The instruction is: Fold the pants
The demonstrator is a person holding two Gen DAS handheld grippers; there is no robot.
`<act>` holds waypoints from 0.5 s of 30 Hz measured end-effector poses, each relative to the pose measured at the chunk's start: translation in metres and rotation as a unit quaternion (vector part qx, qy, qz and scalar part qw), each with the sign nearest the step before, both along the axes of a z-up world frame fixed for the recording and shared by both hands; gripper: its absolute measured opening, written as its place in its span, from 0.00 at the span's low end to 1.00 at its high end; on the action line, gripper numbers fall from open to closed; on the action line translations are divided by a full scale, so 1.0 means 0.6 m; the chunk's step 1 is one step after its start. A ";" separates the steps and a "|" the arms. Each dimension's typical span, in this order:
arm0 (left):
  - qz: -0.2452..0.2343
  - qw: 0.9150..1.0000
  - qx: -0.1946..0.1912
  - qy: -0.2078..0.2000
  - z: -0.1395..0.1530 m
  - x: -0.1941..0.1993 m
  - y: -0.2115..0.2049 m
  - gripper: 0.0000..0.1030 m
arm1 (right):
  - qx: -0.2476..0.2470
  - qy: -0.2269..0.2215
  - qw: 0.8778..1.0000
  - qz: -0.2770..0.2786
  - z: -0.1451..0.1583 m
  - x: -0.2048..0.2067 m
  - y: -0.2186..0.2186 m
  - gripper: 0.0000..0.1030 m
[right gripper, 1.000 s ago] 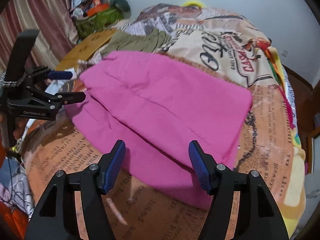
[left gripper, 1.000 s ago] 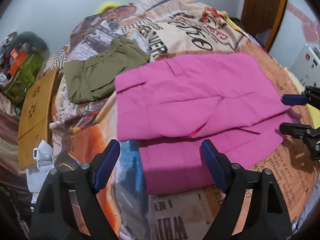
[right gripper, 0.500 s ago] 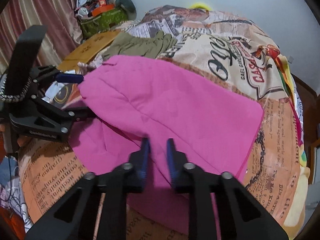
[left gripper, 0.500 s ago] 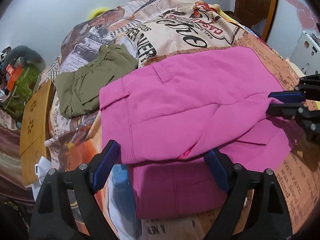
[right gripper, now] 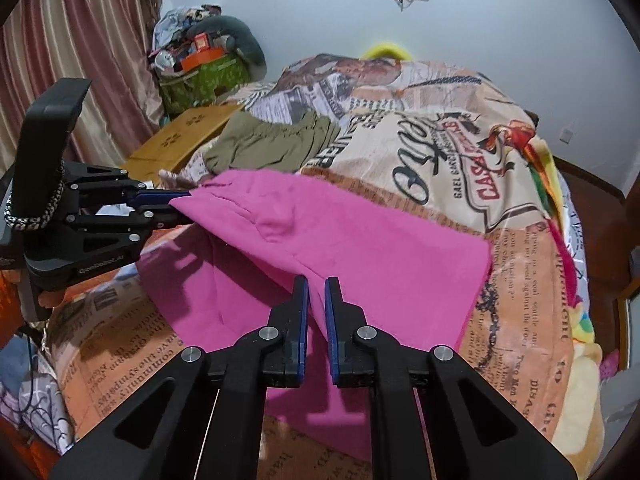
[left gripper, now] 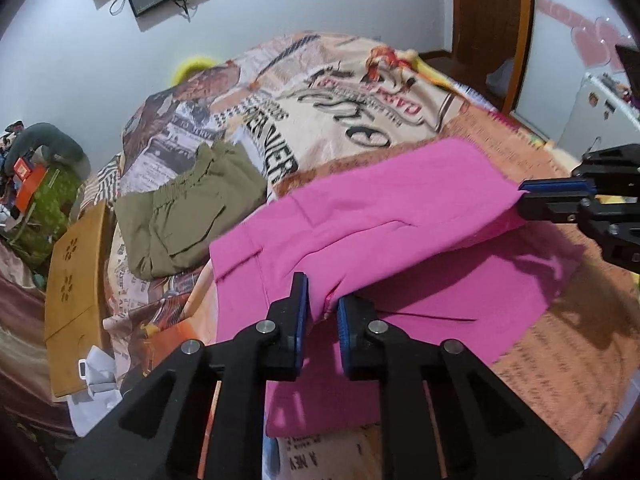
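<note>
Both grippers pinch the upper layer of the pink pants [left gripper: 392, 216] lying on the newsprint-patterned bedspread [left gripper: 352, 120]: my left gripper [left gripper: 322, 312] at one end of the raised fold, my right gripper [right gripper: 316, 312] at the other. I judge the fold wants both lifted level, carried across together, edges matched, clear of the olive garment [left gripper: 188, 216] beside them.

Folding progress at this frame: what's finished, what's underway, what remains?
Done: the pink pants lie on the bedspread, one layer already doubled over another. Underway: the left gripper and right gripper are each shut on the upper layer's edge, lifting it. Left: carrying that fold over and laying it flat. Olive pants sit folded nearby.
</note>
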State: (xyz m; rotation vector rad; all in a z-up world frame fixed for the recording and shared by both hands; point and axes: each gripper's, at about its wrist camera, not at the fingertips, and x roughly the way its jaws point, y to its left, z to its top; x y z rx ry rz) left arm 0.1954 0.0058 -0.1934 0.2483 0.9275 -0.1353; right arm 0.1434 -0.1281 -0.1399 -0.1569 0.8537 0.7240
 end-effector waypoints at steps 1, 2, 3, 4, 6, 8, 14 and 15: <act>-0.002 1.000 -0.003 -0.003 0.006 -0.004 -0.002 0.13 | 0.002 -0.002 1.000 0.000 0.004 -0.001 -0.003 0.07; -0.005 1.000 -0.005 -0.005 0.011 -0.009 -0.005 0.13 | 0.004 -0.005 1.000 -0.001 0.009 -0.004 -0.007 0.07; -0.008 1.000 -0.007 -0.006 0.016 -0.015 -0.008 0.13 | 0.006 -0.007 1.000 -0.001 0.014 -0.008 -0.011 0.07; -0.008 1.000 -0.009 -0.006 0.018 -0.019 -0.009 0.13 | 0.006 -0.009 1.000 -0.001 0.017 -0.011 -0.013 0.07; -0.011 1.000 -0.011 0.000 0.016 -0.028 -0.014 0.13 | 0.005 -0.011 1.000 0.001 0.018 -0.019 -0.018 0.07; -0.013 1.000 -0.008 0.007 0.007 -0.035 -0.019 0.13 | 0.001 -0.006 1.000 0.003 0.012 -0.025 -0.022 0.07; -0.020 0.999 0.000 0.050 -0.040 -0.053 -0.027 0.14 | -0.018 0.023 1.000 0.011 -0.025 -0.046 -0.027 0.07; -0.020 0.998 -0.001 0.055 -0.044 -0.055 -0.026 0.14 | -0.019 0.031 0.999 0.011 -0.032 -0.048 -0.028 0.07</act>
